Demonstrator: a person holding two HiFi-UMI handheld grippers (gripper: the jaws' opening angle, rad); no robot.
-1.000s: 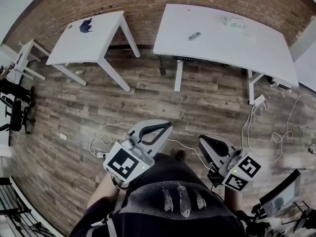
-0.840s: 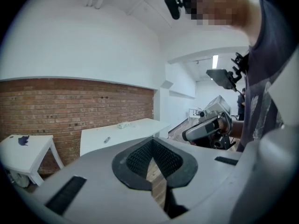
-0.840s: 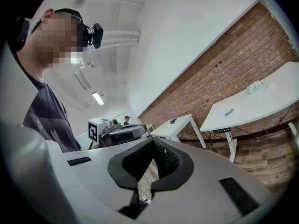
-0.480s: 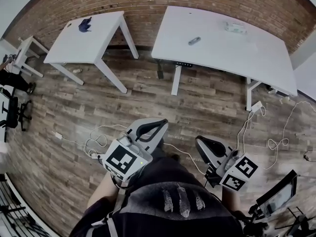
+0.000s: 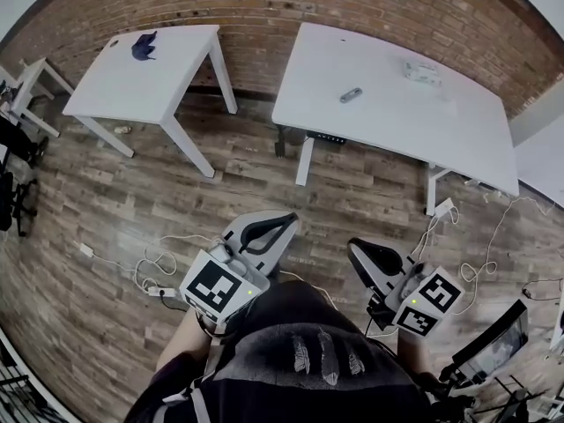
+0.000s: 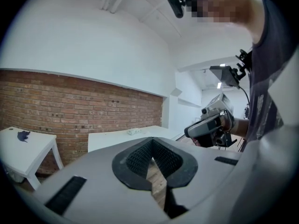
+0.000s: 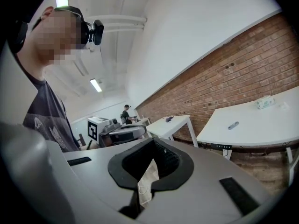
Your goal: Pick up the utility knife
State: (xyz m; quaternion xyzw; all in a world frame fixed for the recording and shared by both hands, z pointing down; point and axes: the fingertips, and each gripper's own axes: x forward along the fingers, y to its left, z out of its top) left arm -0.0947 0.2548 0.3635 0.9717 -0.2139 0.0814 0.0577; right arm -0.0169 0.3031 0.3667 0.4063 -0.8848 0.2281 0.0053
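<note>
Shut tight and empty: left tongs [image 5: 284, 225] and right tongs [image 5: 356, 250], held over the wood floor [image 5: 132, 201]. Far from both, near the middle of the white surface [image 5: 423, 126]: utility knife [image 5: 350, 95].

utility knife [image 5: 350, 95] tiny, dark lump [image 5: 144, 46] unidentifiable

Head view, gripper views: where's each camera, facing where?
Head view: on the person's head, steeply down at floor, small table, large table; shows left gripper, right gripper, torso.
Left gripper view: on the left gripper, along its shut jaws toward the brick wall; right gripper and torso at right.
Right gripper view: on the right gripper, along its shut jaws; large table at right, left gripper and torso at left.
Shared: head and right gripper views both show the utility knife on the large table.
</note>
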